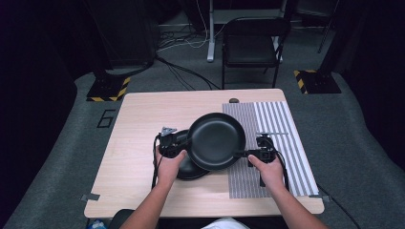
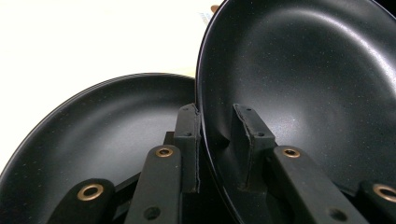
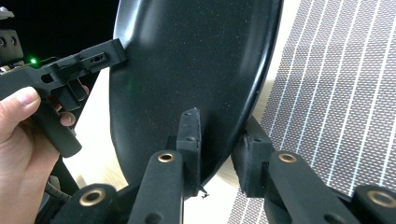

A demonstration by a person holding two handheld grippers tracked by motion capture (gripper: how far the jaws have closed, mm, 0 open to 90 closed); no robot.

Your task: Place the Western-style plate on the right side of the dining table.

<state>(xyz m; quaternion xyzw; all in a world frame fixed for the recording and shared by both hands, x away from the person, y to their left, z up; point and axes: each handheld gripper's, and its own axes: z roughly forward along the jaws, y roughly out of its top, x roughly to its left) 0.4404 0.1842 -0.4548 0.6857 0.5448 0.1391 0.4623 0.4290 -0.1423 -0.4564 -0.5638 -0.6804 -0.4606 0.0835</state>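
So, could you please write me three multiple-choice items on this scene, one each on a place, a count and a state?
1. Where does the striped mat lie on the table?
A. person's right half
B. person's left half
C. across the whole top

2. How many black pans are there?
A. one
B. two
C. three

3. How is the upper pan held?
A. by neither gripper
B. by the right gripper only
C. by both grippers on its rim

Key: 1 A, the mat covers the right half in the high view. 2 B, a lower pan lies under it. 3 C, the left gripper and right gripper each have jaws on either side of its rim.
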